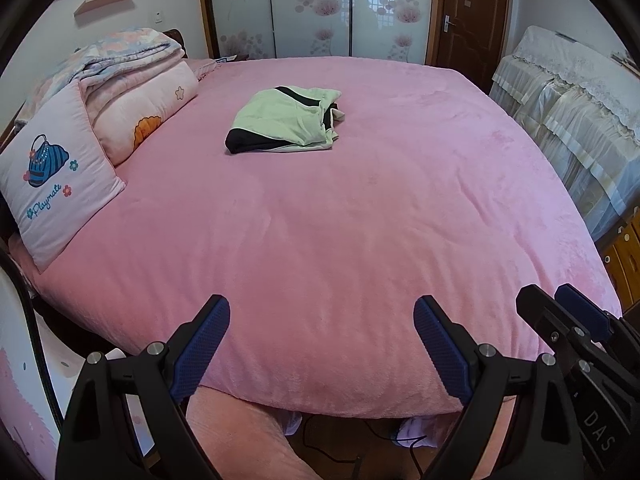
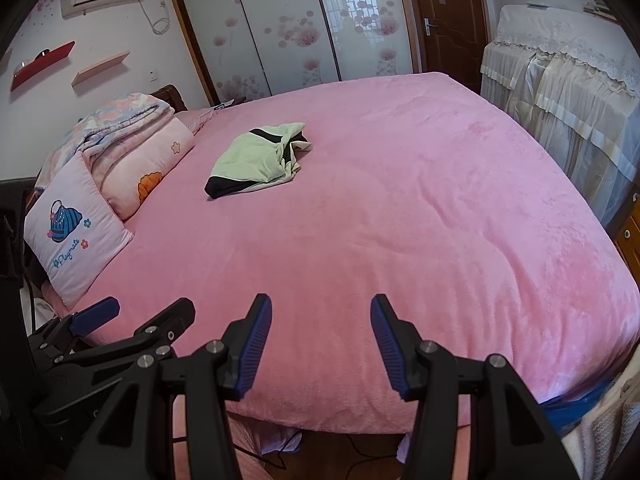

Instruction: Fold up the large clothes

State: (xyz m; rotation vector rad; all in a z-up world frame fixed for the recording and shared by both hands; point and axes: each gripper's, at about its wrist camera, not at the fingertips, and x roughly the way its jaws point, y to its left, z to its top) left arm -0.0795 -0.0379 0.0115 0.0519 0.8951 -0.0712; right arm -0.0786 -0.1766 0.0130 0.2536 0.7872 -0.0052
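Note:
A pale green garment with black panels (image 1: 286,120) (image 2: 258,160) lies folded into a compact bundle on the pink bed cover (image 1: 320,220) (image 2: 380,220), toward the far middle of the bed. My left gripper (image 1: 322,306) hovers over the near edge of the bed, its jaws wide apart with nothing between them. My right gripper (image 2: 321,306) hangs beside it over the same edge, jaws apart and empty. Each gripper shows at the side of the other's view: the right gripper (image 1: 560,300) and the left gripper (image 2: 148,308). Both are far from the garment.
A pink printed pillow (image 1: 56,184) (image 2: 72,240) and a folded quilt (image 1: 136,92) (image 2: 132,148) sit at the left of the bed. Lace-covered furniture (image 1: 572,112) (image 2: 560,92) stands to the right. Sliding wardrobe doors (image 1: 320,8) and a brown door (image 1: 472,12) lie beyond. Cables trail on the floor below.

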